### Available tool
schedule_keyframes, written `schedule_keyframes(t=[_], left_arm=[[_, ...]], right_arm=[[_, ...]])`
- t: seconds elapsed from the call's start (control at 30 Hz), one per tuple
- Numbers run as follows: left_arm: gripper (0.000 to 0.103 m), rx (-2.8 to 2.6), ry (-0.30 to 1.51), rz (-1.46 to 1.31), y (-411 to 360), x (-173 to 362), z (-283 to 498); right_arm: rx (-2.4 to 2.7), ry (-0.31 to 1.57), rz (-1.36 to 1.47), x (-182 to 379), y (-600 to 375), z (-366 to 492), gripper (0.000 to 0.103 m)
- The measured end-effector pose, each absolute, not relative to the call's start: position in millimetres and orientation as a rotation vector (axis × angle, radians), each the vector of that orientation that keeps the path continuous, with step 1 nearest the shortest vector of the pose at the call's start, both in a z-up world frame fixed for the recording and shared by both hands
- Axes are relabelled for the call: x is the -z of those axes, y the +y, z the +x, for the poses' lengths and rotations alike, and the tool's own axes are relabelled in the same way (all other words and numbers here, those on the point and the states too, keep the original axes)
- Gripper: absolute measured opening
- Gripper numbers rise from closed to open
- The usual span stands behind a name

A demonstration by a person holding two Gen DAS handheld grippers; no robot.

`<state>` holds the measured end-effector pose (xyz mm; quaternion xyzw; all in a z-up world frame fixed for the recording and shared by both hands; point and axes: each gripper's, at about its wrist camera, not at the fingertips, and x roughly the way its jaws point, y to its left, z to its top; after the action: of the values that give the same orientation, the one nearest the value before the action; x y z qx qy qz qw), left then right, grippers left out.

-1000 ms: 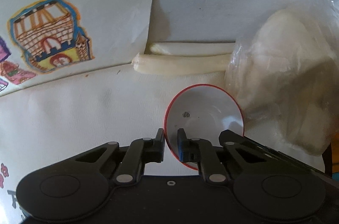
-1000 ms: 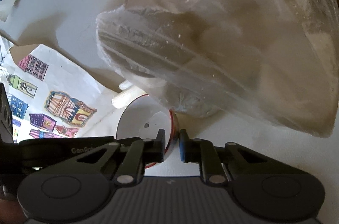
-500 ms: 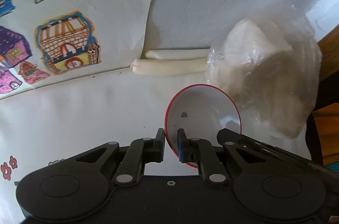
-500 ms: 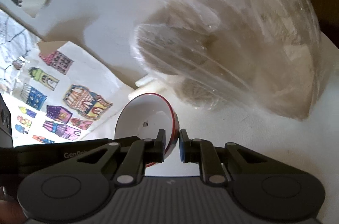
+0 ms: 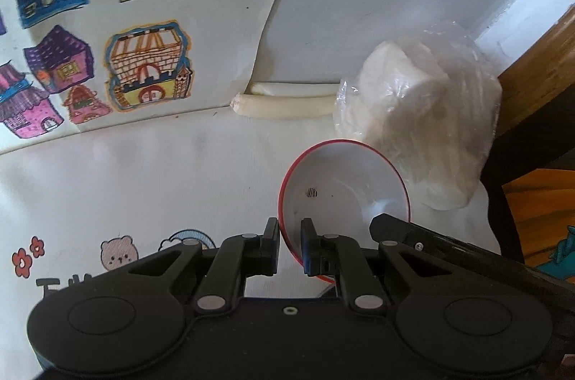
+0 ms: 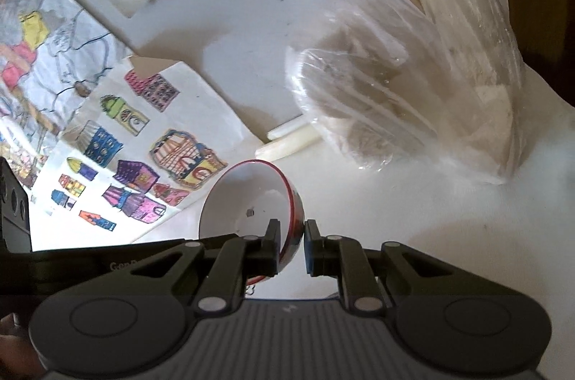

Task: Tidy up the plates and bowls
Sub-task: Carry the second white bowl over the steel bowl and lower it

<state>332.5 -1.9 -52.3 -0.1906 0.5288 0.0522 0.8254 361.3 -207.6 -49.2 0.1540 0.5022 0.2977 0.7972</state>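
Red-rimmed white bowl (image 5: 341, 189) held tilted above white bench (image 5: 143, 186), gripped at opposite rim edges. Left hand-held gripper (image 5: 289, 245) clenched on near rim, one finger inside bowl, one outside. Right hand-held gripper (image 6: 290, 245) clamped on other rim edge in same manner. Clear plastic bag (image 5: 420, 114) of pale blocks seen just beyond bowl. Two white sticks (image 5: 284, 105) laid beside bag. Sheet of coloured house drawings (image 5: 107, 31) spread at left.
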Motion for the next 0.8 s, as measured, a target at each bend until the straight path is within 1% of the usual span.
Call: schedule_keyframes(t=[0.2, 0.8], left_arm=[[0.013, -0.098, 1.106, -0.426, 8, 43, 307], [0.013, -0.070, 1.108, -0.485, 39, 46, 226]], right_arm=[[-0.653, 1.075, 0.302, 39, -198, 339, 0.015], [-0.704, 1.112, 0.210, 32, -170, 269, 0.016]])
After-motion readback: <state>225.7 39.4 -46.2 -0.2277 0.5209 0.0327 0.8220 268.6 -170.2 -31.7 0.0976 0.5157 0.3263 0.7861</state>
